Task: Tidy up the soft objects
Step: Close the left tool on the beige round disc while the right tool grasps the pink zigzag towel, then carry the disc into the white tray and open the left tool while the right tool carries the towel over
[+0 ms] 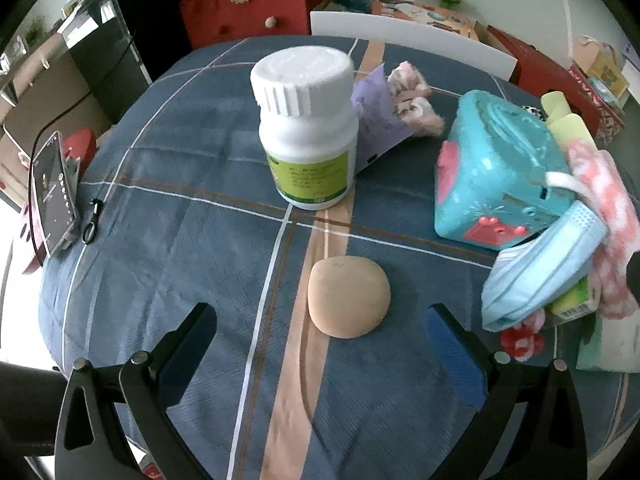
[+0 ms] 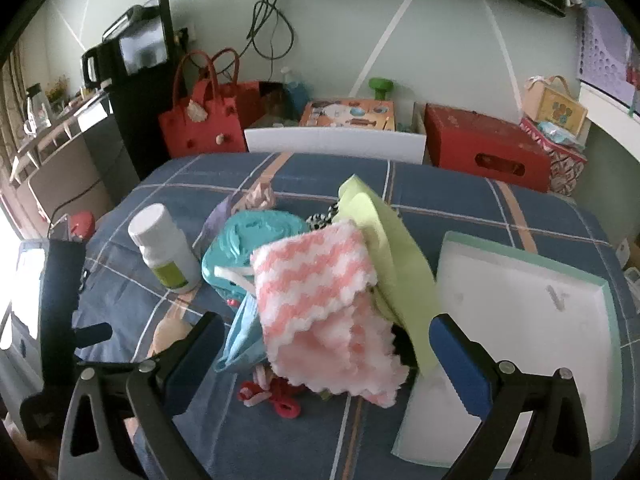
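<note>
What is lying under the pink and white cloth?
Under the pink and white cloth show a blue face mask, a yellow-green sheet and a red hair tie. What lies beneath its middle is covered.

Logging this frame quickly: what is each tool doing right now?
Left tool: open, empty, with the tan pad ahead.
Right tool: open, empty, facing the pink cloth.
</note>
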`<state>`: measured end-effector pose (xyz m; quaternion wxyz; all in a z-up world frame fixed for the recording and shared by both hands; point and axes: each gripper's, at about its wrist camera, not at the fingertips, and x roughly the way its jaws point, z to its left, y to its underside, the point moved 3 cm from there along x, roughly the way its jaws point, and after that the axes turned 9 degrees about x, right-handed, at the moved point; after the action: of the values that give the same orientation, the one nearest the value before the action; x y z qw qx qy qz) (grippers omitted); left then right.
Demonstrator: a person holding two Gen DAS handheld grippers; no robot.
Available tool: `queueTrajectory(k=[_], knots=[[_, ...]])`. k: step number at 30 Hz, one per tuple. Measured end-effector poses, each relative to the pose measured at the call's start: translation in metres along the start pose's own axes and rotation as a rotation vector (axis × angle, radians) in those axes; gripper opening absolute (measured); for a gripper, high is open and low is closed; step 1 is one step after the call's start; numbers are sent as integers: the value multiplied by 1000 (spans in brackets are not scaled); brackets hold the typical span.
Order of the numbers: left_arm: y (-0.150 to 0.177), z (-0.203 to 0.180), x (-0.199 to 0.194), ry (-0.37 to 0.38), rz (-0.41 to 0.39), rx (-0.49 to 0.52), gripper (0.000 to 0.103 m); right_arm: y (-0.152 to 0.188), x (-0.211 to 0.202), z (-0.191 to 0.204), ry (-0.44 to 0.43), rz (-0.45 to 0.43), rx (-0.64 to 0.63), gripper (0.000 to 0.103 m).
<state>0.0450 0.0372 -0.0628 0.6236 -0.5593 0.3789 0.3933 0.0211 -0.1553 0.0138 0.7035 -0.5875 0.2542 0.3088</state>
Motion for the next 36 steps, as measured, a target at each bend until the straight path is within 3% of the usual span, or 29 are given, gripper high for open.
queueTrajectory(k=[3,8,9,13,19,25,36], knots=[[-1,1,5,14,7,-4,103,1,2,-3,6,0,22,99],[-3,-2,12,25,8,21,102,0,6,-7,3,3,44,77],[-4,-3,14,29,9,26,102,-1,7,-6,-4,5,44,69],[-1,-7,18,65,41,30,76,0,11,-6,-44,26,61,42],[1,-6,31,131,75,5,50,2,8,-4,-76,15,71,22],[2,-4,29,137,60,-1,46,2,3,-3,-99,0,70,13],[5,-3,-6,159,12,-1,45,-10,-32,-10,-144,-106,108,11]])
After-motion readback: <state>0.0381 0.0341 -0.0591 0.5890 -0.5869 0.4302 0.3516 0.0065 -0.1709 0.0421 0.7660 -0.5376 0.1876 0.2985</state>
